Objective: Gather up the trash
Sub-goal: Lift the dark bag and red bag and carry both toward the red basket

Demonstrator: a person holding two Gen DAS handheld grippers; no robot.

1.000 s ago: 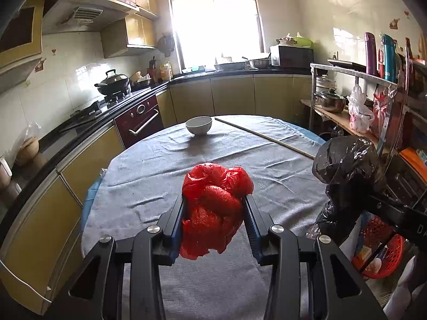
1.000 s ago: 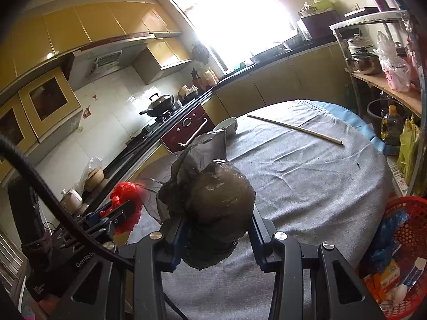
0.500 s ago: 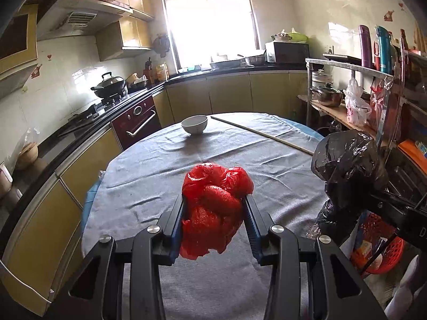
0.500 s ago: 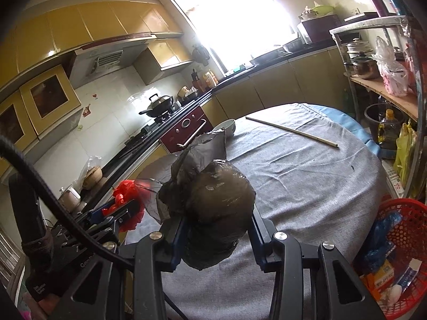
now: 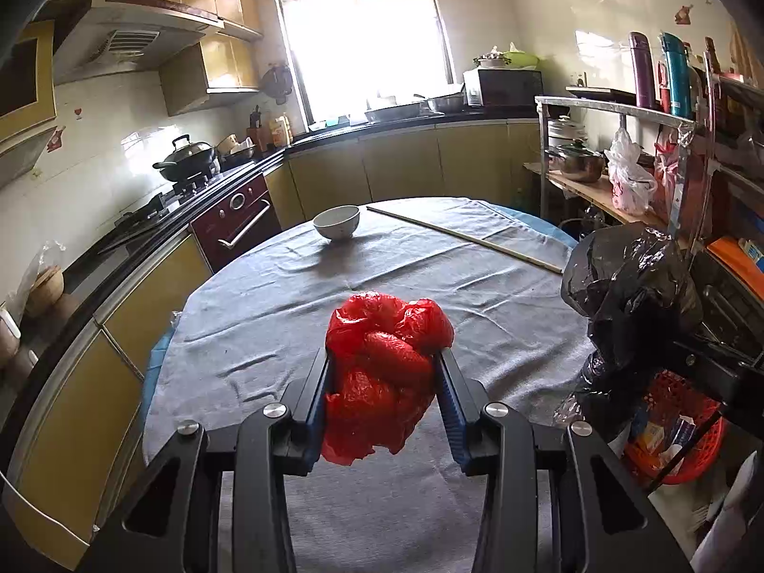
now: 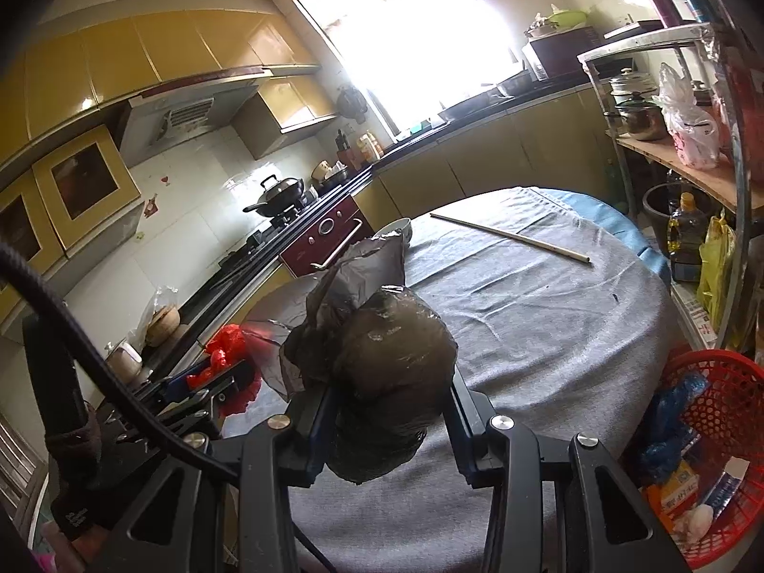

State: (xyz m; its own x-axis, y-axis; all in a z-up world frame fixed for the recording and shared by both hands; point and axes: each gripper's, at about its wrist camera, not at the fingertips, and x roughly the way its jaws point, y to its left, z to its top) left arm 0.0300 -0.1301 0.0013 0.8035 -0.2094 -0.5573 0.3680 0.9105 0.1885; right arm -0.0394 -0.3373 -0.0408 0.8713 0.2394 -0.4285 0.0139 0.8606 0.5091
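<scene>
My left gripper (image 5: pixel 386 367) is shut on a crumpled red plastic bag (image 5: pixel 382 363), held above the grey tablecloth (image 5: pixel 296 305). In the right wrist view my right gripper (image 6: pixel 389 384) is shut on a bulging black plastic bag (image 6: pixel 387 363), also held above the table. That black bag (image 5: pixel 625 305) shows at the right of the left wrist view, and the red bag (image 6: pixel 224 348) shows at the lower left of the right wrist view. A red trash basket (image 6: pixel 716 425) with wrappers in it stands on the floor beside the table at the lower right.
A white bowl (image 5: pixel 336 222) and a long thin stick (image 5: pixel 468 238) lie on the far part of the round table. A metal shelf rack (image 5: pixel 616 114) with pots and bags stands at the right. Kitchen counters and a stove (image 5: pixel 186 181) run along the left.
</scene>
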